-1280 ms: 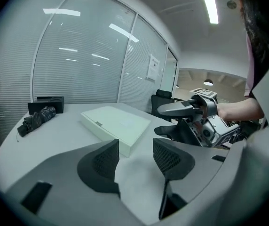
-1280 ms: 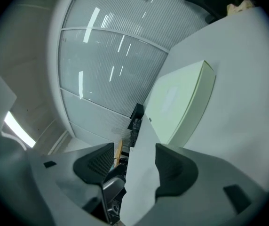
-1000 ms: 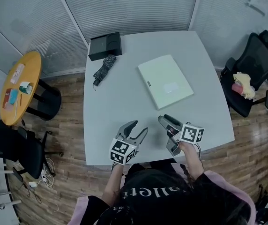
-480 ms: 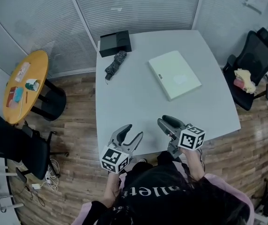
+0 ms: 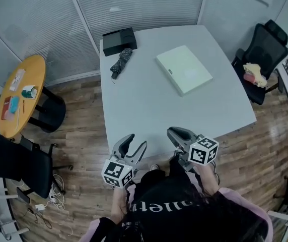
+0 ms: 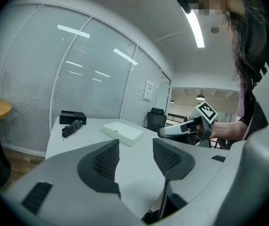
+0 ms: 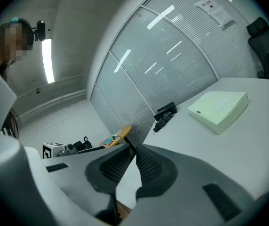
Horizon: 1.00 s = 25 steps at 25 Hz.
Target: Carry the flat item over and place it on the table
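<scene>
The flat item, a pale green box point(image 5: 184, 69), lies on the grey table point(image 5: 149, 110) toward its far right; it also shows in the left gripper view point(image 6: 122, 132) and the right gripper view point(image 7: 219, 109). Both grippers hang just off the table's near edge, well short of the box. My left gripper point(image 5: 135, 144) is open with nothing between its jaws point(image 6: 135, 149). My right gripper point(image 5: 173, 134) is shut and empty, its pads meeting point(image 7: 135, 157).
A black box point(image 5: 119, 40) and a folded dark umbrella point(image 5: 121, 62) lie at the table's far left corner. A round wooden side table point(image 5: 20, 95) stands to the left. Black chairs stand at the right point(image 5: 262, 49) and near left point(image 5: 18, 160). Blinds-covered glass walls close the back.
Both grippers have drawn back from above the table's near edge to just off it. The right gripper's jaws have closed. The box has stayed in place.
</scene>
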Motion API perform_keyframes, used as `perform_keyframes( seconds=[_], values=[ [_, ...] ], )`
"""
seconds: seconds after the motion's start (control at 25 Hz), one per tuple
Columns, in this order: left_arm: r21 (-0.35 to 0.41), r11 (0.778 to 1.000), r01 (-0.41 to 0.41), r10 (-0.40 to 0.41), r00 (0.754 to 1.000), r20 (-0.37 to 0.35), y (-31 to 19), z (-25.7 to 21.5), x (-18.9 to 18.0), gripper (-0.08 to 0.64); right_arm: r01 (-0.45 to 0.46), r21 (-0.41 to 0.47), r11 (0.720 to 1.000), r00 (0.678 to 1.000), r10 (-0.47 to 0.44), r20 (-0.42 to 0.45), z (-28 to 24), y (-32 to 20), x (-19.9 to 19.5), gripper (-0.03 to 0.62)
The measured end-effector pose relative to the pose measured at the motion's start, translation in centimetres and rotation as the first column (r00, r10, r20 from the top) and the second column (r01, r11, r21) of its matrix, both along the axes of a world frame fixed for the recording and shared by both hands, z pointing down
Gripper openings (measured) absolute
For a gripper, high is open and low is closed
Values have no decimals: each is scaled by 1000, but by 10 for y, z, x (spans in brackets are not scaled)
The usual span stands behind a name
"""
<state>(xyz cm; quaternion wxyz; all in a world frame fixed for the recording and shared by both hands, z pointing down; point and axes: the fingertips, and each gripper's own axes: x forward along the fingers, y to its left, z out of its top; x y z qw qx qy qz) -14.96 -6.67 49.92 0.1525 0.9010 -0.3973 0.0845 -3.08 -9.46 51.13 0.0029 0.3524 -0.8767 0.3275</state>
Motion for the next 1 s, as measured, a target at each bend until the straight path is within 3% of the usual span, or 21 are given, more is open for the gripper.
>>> perform_keyframes(
  seconds=[0.4, 1.0],
  values=[
    [27, 1000, -7, 8, 999, -33, 5, -8, -2, 215, 18, 22, 1000, 999, -16, -48, -7, 11, -3, 46],
    [51, 999, -6, 8, 999, -36, 20, -25, 31, 77, 60, 50, 997, 996, -57, -70, -19, 18, 29, 46]
  ],
)
